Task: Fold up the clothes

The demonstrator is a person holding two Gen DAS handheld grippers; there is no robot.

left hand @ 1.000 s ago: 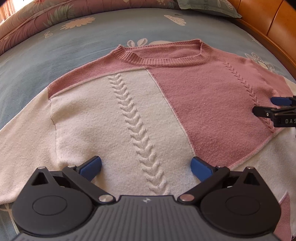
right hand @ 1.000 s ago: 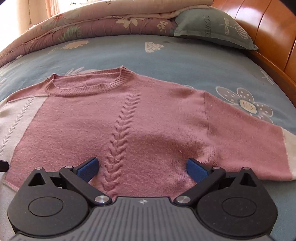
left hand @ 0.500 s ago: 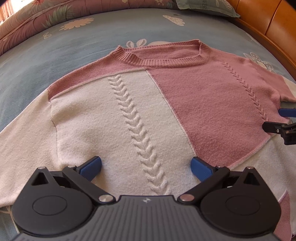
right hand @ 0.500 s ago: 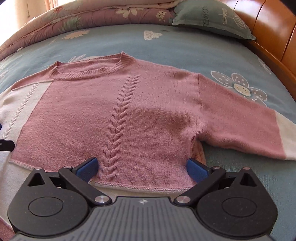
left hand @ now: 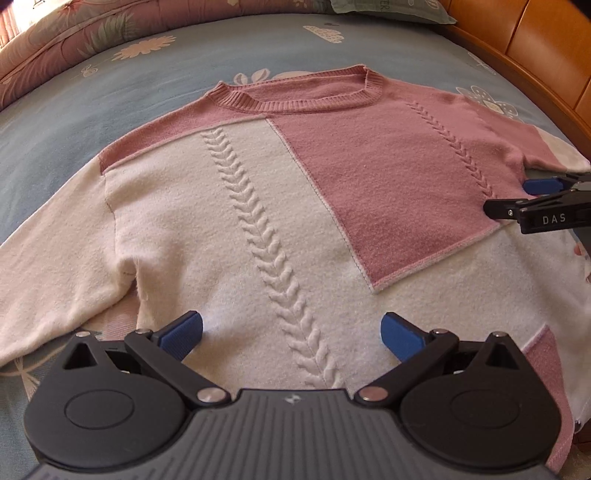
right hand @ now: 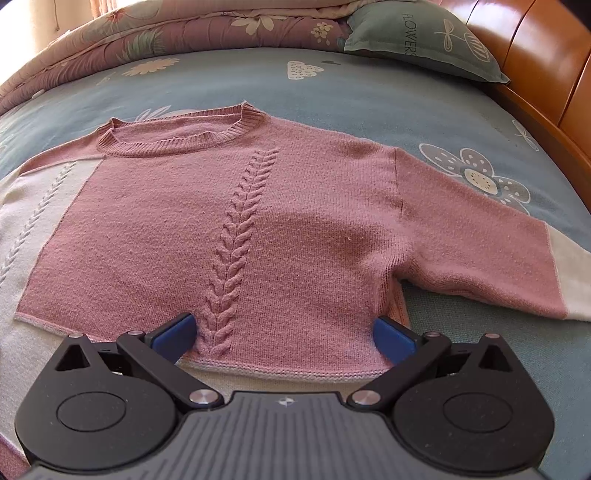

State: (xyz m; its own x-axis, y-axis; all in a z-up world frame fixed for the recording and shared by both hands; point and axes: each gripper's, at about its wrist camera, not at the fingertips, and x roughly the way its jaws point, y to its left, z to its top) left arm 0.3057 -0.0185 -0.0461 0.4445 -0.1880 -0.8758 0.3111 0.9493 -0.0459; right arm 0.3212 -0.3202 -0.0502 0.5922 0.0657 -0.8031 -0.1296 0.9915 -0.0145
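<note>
A pink and cream knit sweater (left hand: 280, 206) lies flat, front up, on the bed, neck away from me; it also fills the right wrist view (right hand: 280, 236). My left gripper (left hand: 291, 334) is open and empty, low over the cream lower front near the cable braid. My right gripper (right hand: 284, 334) is open and empty over the pink panel's lower edge, near the right armpit. Its fingers (left hand: 517, 208) show at the right edge of the left wrist view. The right sleeve (right hand: 491, 258) lies stretched out to the right.
The bed has a blue flower-print sheet (right hand: 369, 92). A folded floral quilt (right hand: 166, 29) and a grey-green pillow (right hand: 424, 40) lie at the far end. A wooden bed frame (right hand: 546, 62) runs along the right side.
Both grippers have drawn back toward the sweater's hem, so more of the sweater shows. The right gripper has shifted toward the right armpit. Both stay open.
</note>
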